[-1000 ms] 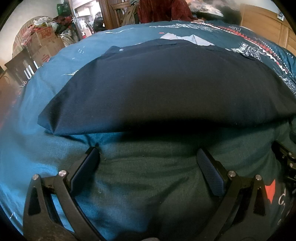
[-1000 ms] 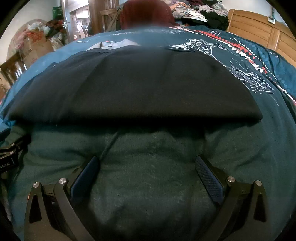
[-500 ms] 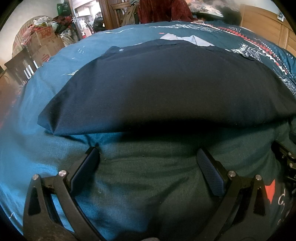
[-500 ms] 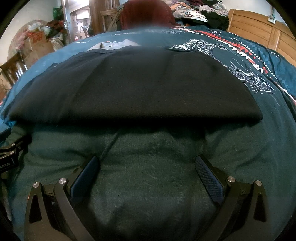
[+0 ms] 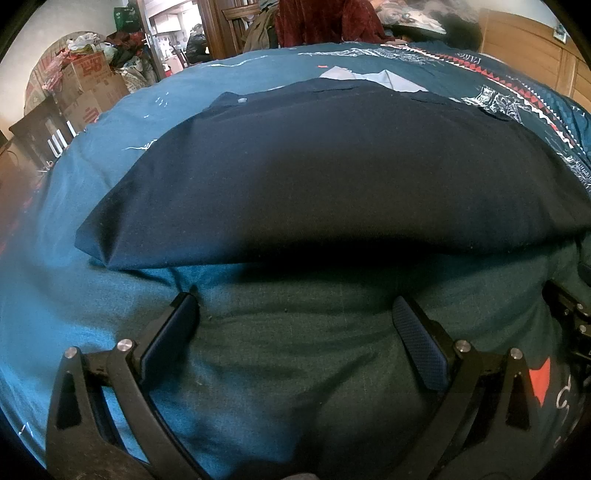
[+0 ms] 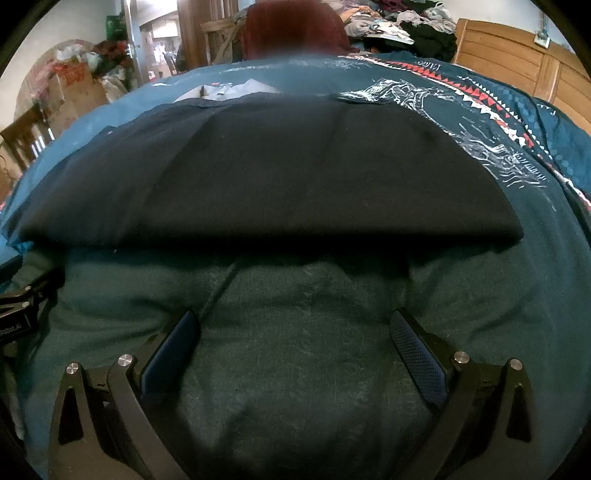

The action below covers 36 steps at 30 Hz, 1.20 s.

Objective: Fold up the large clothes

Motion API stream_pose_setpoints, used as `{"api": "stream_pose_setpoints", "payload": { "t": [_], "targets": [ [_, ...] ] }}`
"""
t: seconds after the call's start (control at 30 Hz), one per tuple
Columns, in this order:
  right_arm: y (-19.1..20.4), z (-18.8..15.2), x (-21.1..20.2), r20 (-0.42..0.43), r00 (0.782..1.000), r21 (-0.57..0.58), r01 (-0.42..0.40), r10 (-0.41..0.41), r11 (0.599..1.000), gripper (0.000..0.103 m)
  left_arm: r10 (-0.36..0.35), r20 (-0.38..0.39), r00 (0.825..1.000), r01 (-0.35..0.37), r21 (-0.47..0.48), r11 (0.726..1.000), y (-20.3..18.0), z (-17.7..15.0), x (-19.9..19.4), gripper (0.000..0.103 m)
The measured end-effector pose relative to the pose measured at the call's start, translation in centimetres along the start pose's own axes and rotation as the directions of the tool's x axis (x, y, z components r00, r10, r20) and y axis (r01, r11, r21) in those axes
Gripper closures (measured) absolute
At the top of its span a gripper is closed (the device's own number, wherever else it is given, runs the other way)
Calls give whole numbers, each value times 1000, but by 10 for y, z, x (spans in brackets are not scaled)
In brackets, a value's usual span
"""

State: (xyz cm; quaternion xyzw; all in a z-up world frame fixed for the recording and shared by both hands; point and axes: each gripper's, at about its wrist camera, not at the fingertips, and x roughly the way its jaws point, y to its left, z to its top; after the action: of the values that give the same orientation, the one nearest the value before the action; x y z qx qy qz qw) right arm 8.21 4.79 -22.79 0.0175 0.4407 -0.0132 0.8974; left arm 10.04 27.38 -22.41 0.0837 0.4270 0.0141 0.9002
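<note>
A dark navy garment [image 5: 332, 177] lies folded flat on the teal bedspread [image 5: 55, 295], its near folded edge running across both wrist views; it also fills the middle of the right wrist view [image 6: 277, 173]. A pale blue garment [image 5: 373, 79] peeks out behind it. My left gripper [image 5: 295, 314] stands open just short of the near edge, toward the garment's left corner, nothing between its fingers. My right gripper [image 6: 295, 328] is open too, resting low over the bedspread [image 6: 535, 314] before the right half of that edge.
Cardboard boxes [image 5: 88, 92] and bags pile up at the far left beside a doorway. A wooden headboard [image 6: 517, 62] rises at the far right. Heaped clothes [image 6: 399, 22] and a dark red cloth [image 5: 325, 22] lie beyond the bed.
</note>
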Motion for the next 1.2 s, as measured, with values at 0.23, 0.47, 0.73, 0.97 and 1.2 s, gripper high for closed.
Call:
{"api": "stream_pose_setpoints", "payload": {
  "t": [0.23, 0.47, 0.73, 0.97, 1.2],
  "targets": [
    [1, 4, -3, -61, 998, -20, 3, -4, 1000, 0, 25, -39, 999, -25, 10, 1000, -3, 5, 0, 0],
    [-1, 14, 1, -136, 990, -28, -22, 18, 999, 0, 24, -34, 999, -24, 5, 1000, -2, 4, 1, 0],
    [0, 13, 4, -116, 993, 0, 1, -1, 1000, 0, 15, -39, 999, -15, -10, 1000, -2, 5, 3, 0],
    [-2, 13, 5, -127, 992, 11, -13, 14, 1000, 0, 5, -42, 999, -6, -20, 1000, -1, 6, 4, 0],
    [-1, 15, 8, -131, 991, 10, -5, 6, 1000, 0, -6, -36, 999, 5, -24, 1000, 1, 5, 4, 0]
  ]
}}
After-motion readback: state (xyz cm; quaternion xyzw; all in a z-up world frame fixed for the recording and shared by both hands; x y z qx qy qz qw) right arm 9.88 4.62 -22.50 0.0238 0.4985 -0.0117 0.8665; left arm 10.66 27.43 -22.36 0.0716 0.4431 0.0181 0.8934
